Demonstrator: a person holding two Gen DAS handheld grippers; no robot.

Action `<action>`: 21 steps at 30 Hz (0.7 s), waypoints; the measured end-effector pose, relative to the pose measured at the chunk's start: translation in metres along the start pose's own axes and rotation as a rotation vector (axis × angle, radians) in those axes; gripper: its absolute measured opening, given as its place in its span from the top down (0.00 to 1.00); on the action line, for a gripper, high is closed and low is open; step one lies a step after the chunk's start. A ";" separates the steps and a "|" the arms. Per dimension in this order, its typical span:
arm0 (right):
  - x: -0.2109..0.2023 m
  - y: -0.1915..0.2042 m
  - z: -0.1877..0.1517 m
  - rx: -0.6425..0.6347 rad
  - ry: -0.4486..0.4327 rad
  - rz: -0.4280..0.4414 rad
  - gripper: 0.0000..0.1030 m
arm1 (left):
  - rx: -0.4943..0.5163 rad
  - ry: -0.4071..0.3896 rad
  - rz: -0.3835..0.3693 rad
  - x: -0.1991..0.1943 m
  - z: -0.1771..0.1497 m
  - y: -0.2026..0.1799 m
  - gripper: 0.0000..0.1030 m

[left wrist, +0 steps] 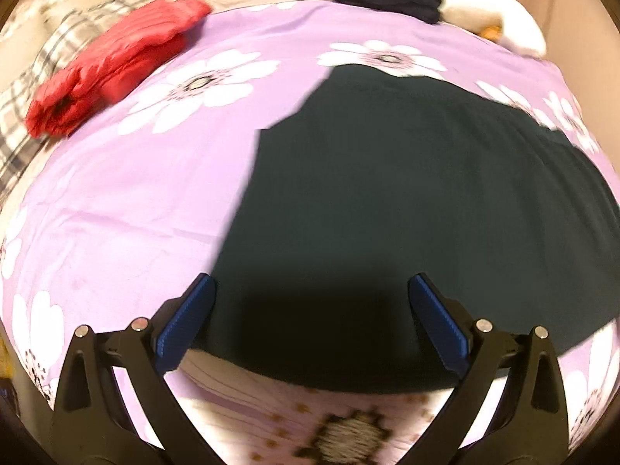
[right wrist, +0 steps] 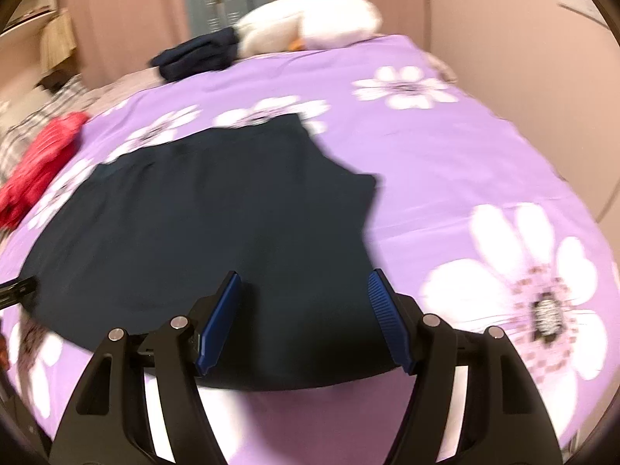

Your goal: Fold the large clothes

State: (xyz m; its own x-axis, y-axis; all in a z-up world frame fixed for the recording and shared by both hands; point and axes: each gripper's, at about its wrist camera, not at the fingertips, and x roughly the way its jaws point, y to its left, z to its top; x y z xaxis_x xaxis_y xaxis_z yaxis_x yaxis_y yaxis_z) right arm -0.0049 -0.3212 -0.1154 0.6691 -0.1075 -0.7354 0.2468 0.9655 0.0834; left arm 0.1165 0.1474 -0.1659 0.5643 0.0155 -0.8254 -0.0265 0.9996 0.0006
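Blurring both views | dark garment (left wrist: 407,201) near hem under open left hand-held gripper (left wrist: 312,283) | right hand-held gripper (right wrist: 304,277) open too

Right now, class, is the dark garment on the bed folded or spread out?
Spread out. The dark garment lies flat in one broad layer on the purple floral bedcover, edges unfolded; whether it is doubled underneath, cannot tell.
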 end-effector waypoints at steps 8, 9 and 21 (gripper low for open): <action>0.024 -0.016 0.054 0.012 -0.016 0.049 0.28 | -0.019 -0.054 0.000 0.001 0.055 0.010 0.02; 0.034 -0.011 0.065 -0.010 -0.014 0.055 0.28 | -0.008 -0.061 -0.010 0.003 0.063 0.005 0.02; 0.143 -0.021 0.116 0.076 0.225 0.206 0.88 | 0.014 0.077 -0.037 0.082 0.095 -0.029 0.02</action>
State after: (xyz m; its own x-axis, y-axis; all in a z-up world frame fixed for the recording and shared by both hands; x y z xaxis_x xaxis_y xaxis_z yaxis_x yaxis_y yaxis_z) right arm 0.1672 -0.3843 -0.1445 0.5409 0.1518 -0.8273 0.1797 0.9400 0.2900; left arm 0.2416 0.1216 -0.1796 0.4993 -0.0231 -0.8661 0.0054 0.9997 -0.0236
